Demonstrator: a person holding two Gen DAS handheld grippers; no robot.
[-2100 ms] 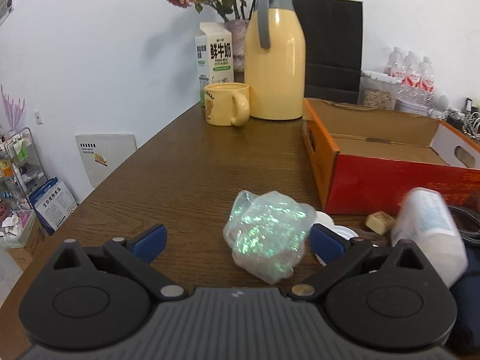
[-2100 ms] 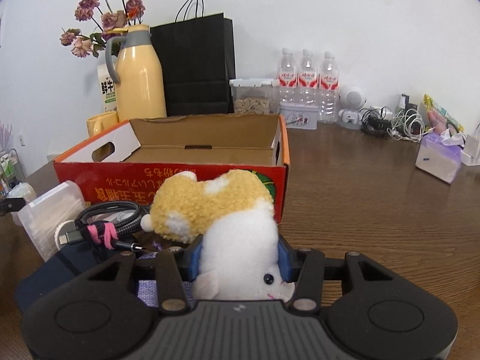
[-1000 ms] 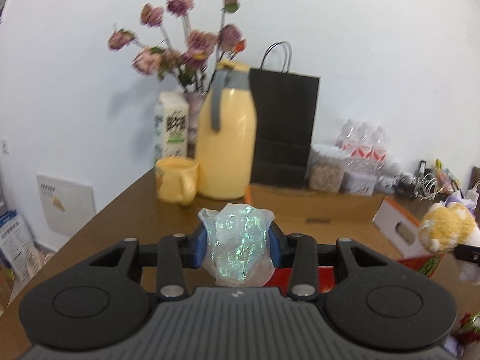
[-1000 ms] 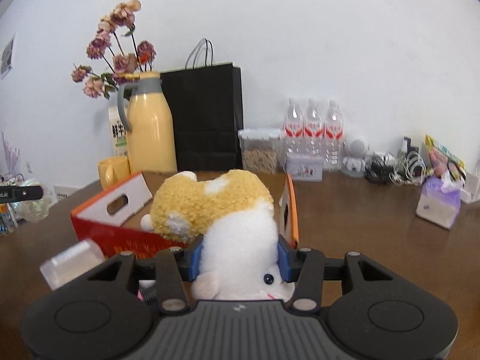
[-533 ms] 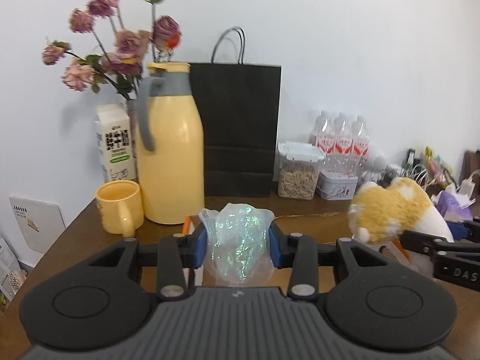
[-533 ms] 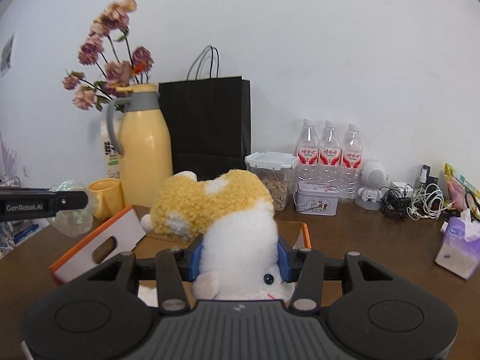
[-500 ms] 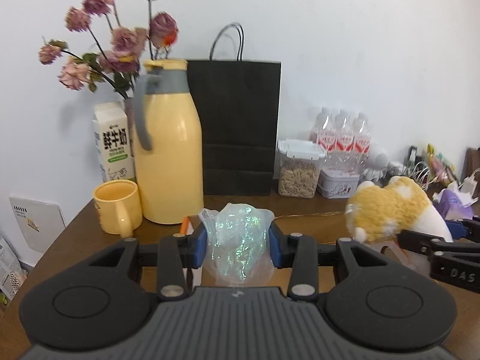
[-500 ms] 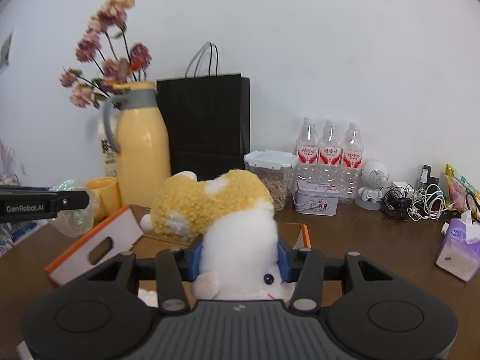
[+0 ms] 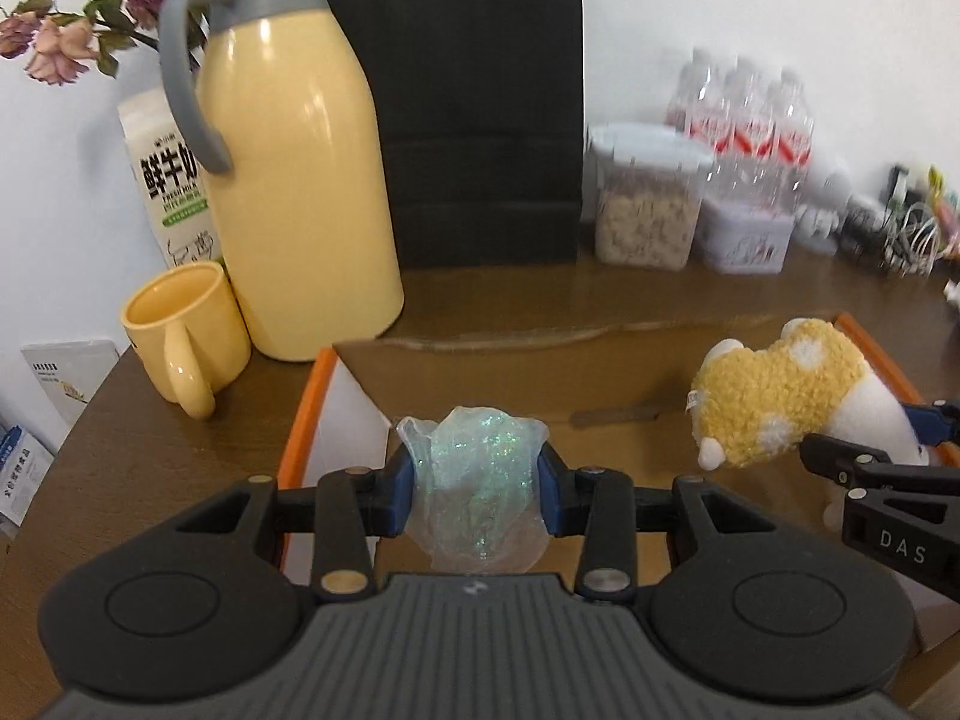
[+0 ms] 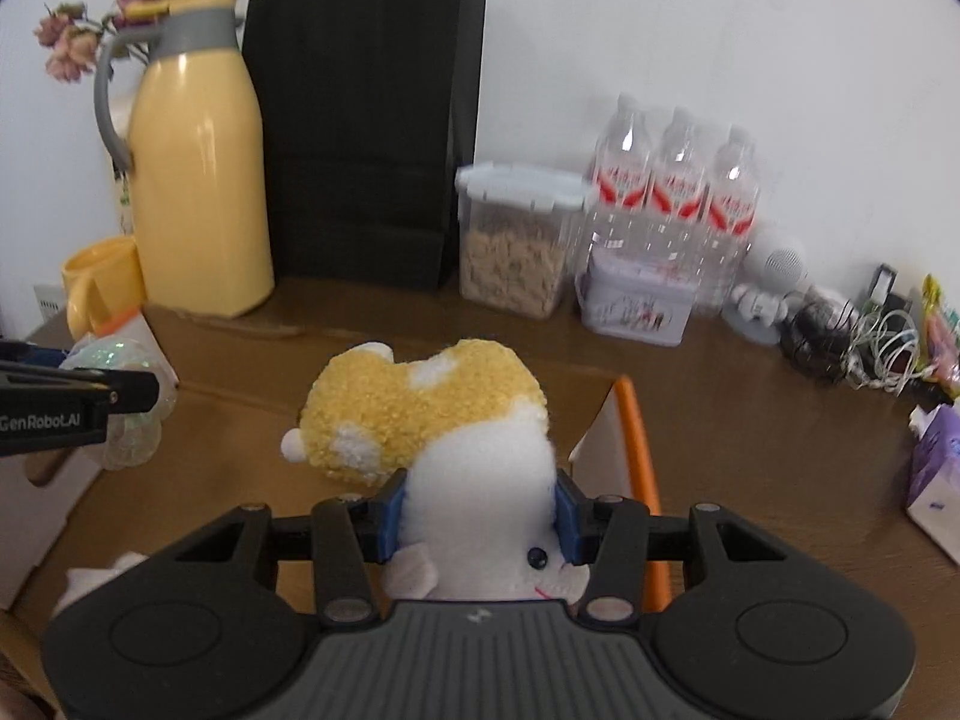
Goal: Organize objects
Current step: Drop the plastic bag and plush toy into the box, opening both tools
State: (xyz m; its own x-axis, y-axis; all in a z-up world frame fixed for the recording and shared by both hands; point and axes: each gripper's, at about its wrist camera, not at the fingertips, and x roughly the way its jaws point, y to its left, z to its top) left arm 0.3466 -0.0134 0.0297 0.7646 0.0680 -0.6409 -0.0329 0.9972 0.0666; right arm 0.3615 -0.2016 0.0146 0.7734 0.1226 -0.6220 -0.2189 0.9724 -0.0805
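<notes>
Open cardboard box (image 9: 516, 372) with orange rim on the wooden table (image 9: 150, 420), glittery plastic bag (image 9: 477, 489) clamped in the left gripper (image 9: 477, 495) above the box's left end, plush toy (image 10: 456, 438) clamped in the right gripper (image 10: 480, 519) above its right end, yellow jug (image 9: 294, 162) and mug (image 9: 183, 330) just behind

Both tools w/ glitter bag (image 9: 477, 483) & plush (image 10: 456, 438), now over box (image 9: 600, 372).

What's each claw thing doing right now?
Left gripper: closed on the iridescent plastic wad.
Right gripper: closed on the plush toy.
</notes>
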